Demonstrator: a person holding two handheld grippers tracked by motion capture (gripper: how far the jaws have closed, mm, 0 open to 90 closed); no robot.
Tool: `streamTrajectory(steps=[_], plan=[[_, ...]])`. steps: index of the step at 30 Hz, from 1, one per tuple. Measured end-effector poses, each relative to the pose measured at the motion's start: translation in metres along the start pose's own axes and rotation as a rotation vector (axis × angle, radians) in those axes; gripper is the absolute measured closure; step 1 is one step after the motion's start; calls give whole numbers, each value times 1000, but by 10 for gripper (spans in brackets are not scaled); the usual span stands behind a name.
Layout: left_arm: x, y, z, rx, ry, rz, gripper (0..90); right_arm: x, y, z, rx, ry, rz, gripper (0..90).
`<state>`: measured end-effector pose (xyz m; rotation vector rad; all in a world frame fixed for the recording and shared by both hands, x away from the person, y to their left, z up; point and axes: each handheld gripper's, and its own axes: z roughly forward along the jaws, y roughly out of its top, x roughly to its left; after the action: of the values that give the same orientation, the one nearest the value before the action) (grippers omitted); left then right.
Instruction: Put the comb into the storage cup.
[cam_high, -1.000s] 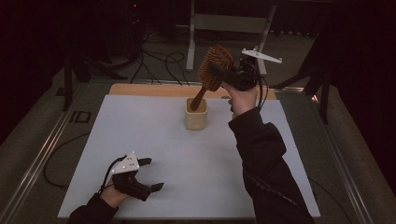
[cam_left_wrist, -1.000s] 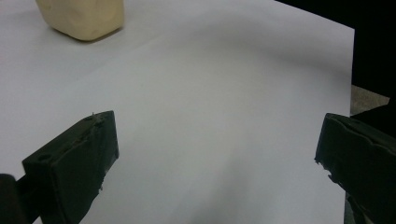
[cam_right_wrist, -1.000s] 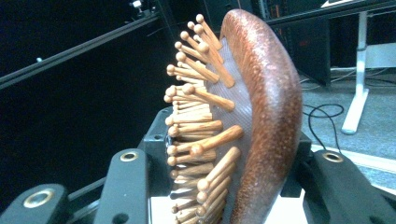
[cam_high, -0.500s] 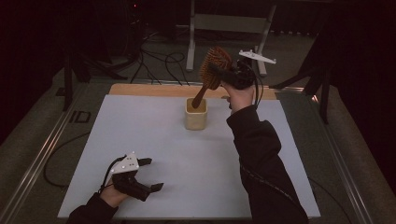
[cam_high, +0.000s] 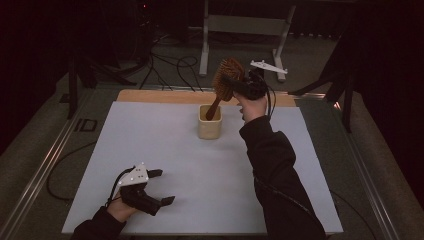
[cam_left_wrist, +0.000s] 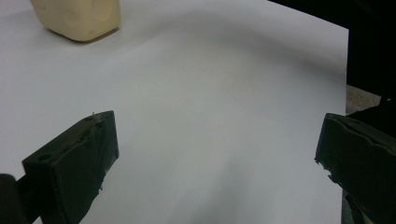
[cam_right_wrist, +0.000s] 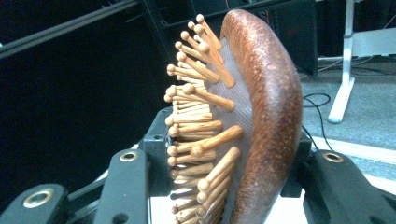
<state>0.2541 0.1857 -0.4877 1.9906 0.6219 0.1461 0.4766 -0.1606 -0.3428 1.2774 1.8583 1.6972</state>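
High view: a person at a white table (cam_high: 165, 150) with a gripper in each hand; dim room.
Right gripper (cam_high: 235, 82): at 12 o'clock of the table, raised; jaws clamped on the head of a wooden hairbrush (cam_high: 227, 79), one on the bristle side, one on the brown back.
Hairbrush: tilted, handle slanting down toward 7 o'clock into a cream cup (cam_high: 209, 122); the cup stands just past table centre.
Left gripper (cam_high: 159, 186): at 7 o'clock, low over the table; jaws spread wide, nothing between them.
Hard to see: the handle's tip is hidden inside the cup; in the left gripper view the cup (cam_left_wrist: 77, 18) is cut off by the top edge.
Change: the right gripper and brush have sunk lower toward the cup; the left gripper has kept its place.
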Motion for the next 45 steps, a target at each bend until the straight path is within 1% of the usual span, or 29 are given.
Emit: streamTrajectory(steps=[2, 4, 7, 8, 11, 19, 22, 28, 33, 38, 45], plan=[[0, 0, 0, -3, -2, 0, 1, -1, -2, 1, 3, -4, -2, 515], [0, 0, 1, 0, -3, 1, 0, -3, -8, 5, 11, -4, 10, 515], [0, 0, 1, 2, -3, 3, 1, -4, -11, 7, 17, -7, 2, 515], [0, 0, 1, 2, -3, 2, 0, -4, -15, 10, 27, -11, -2, 514], [0, 0, 1, 0, -2, 0, 1, -5, -18, 12, 33, -10, 1, 514], [1, 0, 0, -2, -4, -4, 0, -9, -28, 18, 39, -9, 20, 514], [1, -1, 1, -3, -5, -5, 1, -11, -33, 20, 40, -7, 35, 514], [1, -1, 1, 2, -4, -2, 1, -12, -44, 24, 58, -1, 49, 513], [2, -1, 1, 6, -5, 1, 0, -12, -51, 27, 58, 18, 81, 513], [2, -1, 1, 7, -8, 1, 1, -12, -58, 30, 76, 16, 76, 513], [2, -2, 2, 7, -8, -2, 0, -15, -61, 30, 66, 17, 91, 509]])
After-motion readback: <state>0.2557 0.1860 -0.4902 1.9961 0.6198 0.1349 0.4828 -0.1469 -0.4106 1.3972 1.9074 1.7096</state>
